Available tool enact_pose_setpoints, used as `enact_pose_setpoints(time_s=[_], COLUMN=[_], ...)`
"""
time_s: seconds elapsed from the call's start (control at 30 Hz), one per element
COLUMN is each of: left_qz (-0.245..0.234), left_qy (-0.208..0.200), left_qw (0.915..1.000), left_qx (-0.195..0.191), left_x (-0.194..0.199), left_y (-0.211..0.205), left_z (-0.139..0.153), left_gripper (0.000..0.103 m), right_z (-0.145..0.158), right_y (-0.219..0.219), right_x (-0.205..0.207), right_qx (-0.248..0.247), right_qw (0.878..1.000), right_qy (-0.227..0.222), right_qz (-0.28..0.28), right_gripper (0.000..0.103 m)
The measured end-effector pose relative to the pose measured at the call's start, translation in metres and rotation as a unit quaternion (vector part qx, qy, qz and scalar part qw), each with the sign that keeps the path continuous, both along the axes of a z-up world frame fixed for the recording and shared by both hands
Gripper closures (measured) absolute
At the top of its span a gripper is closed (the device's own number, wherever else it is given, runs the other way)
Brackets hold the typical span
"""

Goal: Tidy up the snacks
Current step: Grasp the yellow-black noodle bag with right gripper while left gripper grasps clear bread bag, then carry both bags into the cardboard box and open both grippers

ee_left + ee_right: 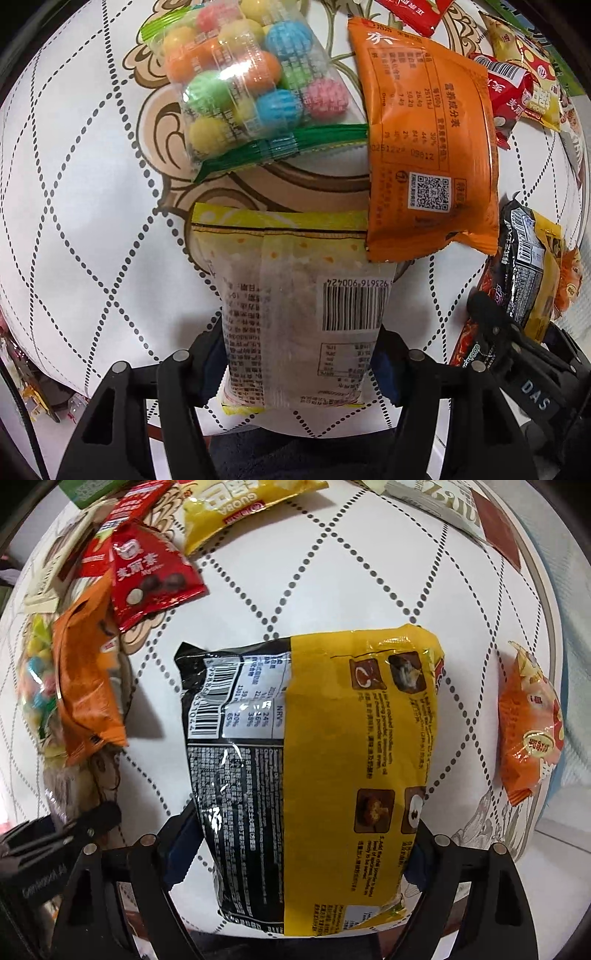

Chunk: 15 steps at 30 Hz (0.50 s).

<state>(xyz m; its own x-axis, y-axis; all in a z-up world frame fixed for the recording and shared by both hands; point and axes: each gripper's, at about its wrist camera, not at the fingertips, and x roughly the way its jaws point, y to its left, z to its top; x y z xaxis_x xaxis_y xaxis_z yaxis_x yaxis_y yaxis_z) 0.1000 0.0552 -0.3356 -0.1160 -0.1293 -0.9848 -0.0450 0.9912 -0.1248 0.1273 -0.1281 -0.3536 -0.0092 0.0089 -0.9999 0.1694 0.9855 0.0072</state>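
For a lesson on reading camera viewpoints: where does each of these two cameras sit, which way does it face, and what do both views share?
Left wrist: on the left gripper, looking down at the tabletop; a translucent barcoded packet lies between its black fingers.
Right wrist: on the right gripper, looking down; a black-and-yellow noodle pack lies between its fingers.
Shared: the orange packet, the noodle pack, the dotted-diamond tablecloth; each view catches the other gripper at its edge.

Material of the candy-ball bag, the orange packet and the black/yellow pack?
Candy-ball bag: clear glossy plastic film, probably; the balls show through and it glints. Orange packet: opaque film, satin-looking, creased, crimped ends; any foil lining can't be seen. Black/yellow pack: glossy printed plastic film, with bright specular wrinkles.
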Motion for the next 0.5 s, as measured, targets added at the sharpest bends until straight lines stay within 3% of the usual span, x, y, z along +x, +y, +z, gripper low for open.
enact_pose_setpoints(time_s=[0.03, 0.2, 0.27, 0.5], left_qz=[-0.001, -0.003, -0.002, 0.004], left_qy=[-0.001, -0.019, -0.027, -0.045], left_qw=[1.0, 0.9998, 0.9996, 0.9989], left_qx=[-0.002, -0.002, 0.0, -0.004], left_x=[0.0, -0.01, -0.013, -0.035], left_y=[0.002, 0.009, 0.012, 0.025], left_z=[0.015, 0.028, 0.034, 0.071], left_gripper=[0.039, 0.049, 0.056, 0.06], right_z=[-0.002, -0.025, -0.012, 0.022], right_y=[0.002, 0.021, 0.03, 0.038], right_x=[0.001, 0.002, -0.014, -0.045], right_qx=[-0.003, -0.017, -0.018, 0.002], right_qw=[1.0, 1.0, 1.0, 0.999], right_qy=[-0.001, -0.011, -0.015, -0.042], right_qz=[-0.003, -0.003, -0.005, 0.008], right_gripper=[0.012, 0.015, 0.016, 0.017])
